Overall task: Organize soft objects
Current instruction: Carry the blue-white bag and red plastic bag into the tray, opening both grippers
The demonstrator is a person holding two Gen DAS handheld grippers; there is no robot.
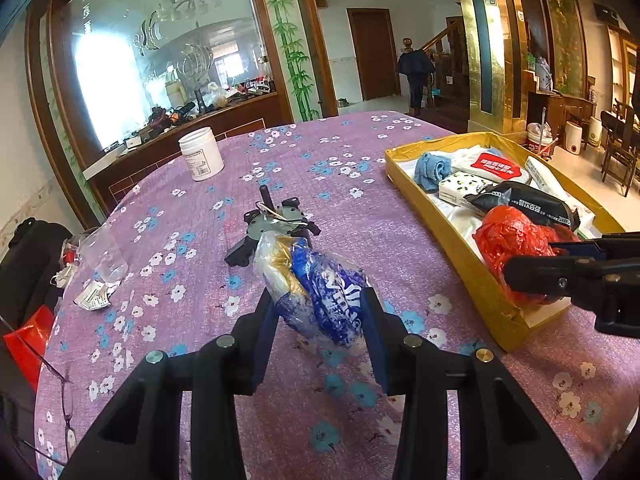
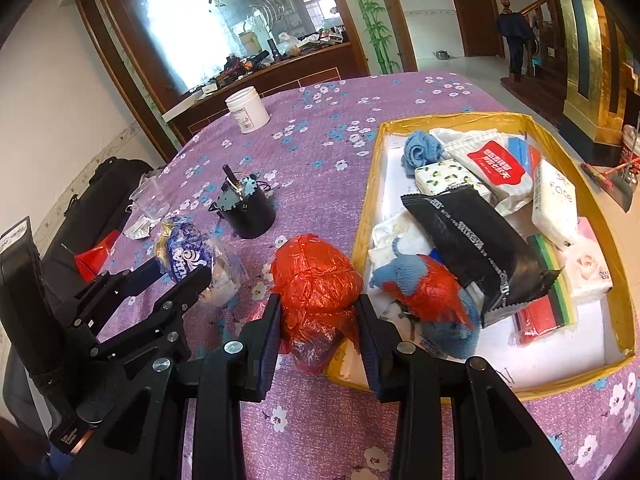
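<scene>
Bright daylight, mirror (image 1: 160, 60) glare, strong fisheye warp, dark corners.

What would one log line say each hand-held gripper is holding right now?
left hand-held gripper: shut on crumpled blue-and-white plastic bag | right hand-held gripper: shut on crumpled red plastic bag | yellow cardboard tray: partly filled

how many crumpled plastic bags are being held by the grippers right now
2. The red plastic bag is clamped in the right gripper at the near edge of the yellow tray. The blue and white plastic bag is clamped in the left gripper above the purple tablecloth.
</scene>
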